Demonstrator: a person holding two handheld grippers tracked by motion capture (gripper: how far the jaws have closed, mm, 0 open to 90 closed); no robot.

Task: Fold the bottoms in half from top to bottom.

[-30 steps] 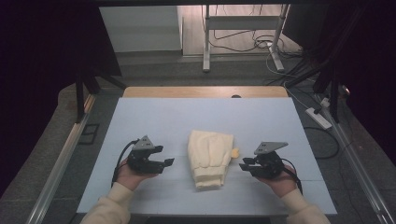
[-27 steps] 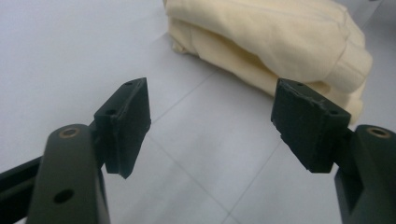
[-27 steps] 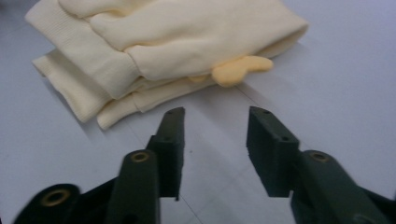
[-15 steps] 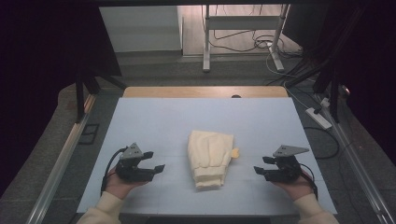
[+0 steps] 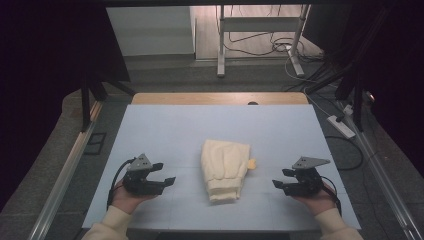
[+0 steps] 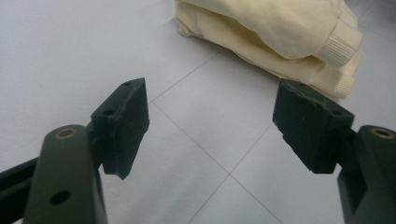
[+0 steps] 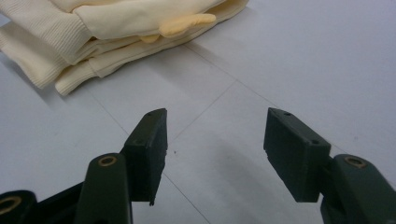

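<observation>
Grippers apart at near edge: left gripper (image 5: 161,183) jaws wide, empty; right gripper (image 5: 283,185) jaws just opened, nothing between. Folded cream garment (image 5: 224,169) lies mid-mat between them, untouched. Folding looks finished; next move likely withdrawal.

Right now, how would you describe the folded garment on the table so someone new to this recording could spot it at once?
Look at the pale blue table that spans the high view. Near its middle, between the left tongs and the right tongs and touching neither, lies the folded cream garment. It is the only soft thing there, stacked in layers with ribbed cuffs toward the person and a small yellow tab at its right edge.
</observation>
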